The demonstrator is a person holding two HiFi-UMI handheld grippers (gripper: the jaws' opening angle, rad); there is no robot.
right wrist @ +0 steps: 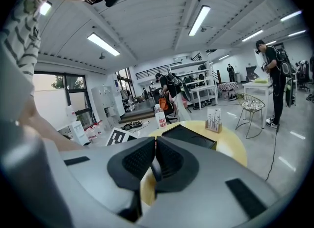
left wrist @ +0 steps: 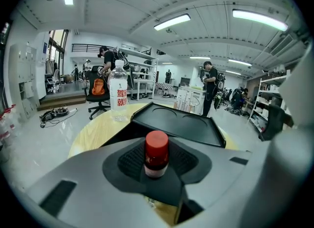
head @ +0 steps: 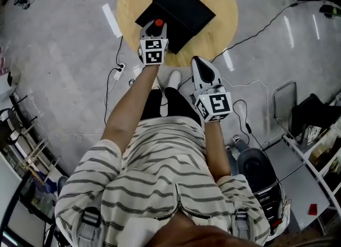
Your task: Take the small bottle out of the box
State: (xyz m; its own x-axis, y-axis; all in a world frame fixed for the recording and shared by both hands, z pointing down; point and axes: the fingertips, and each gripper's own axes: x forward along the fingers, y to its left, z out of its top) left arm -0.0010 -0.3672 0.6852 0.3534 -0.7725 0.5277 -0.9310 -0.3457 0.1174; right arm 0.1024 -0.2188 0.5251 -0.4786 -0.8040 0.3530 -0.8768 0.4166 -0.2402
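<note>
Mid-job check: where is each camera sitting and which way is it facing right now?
Head view: on the person's head, facing steeply down at the round table and black box; striped shirt, both forearms, left gripper, right gripper show.
Left gripper view: along its jaws, shut on the small bottle, toward the box.
Right gripper view: along its shut jaws toward the table; a sleeve shows.
Shared: all three show box and table.
</note>
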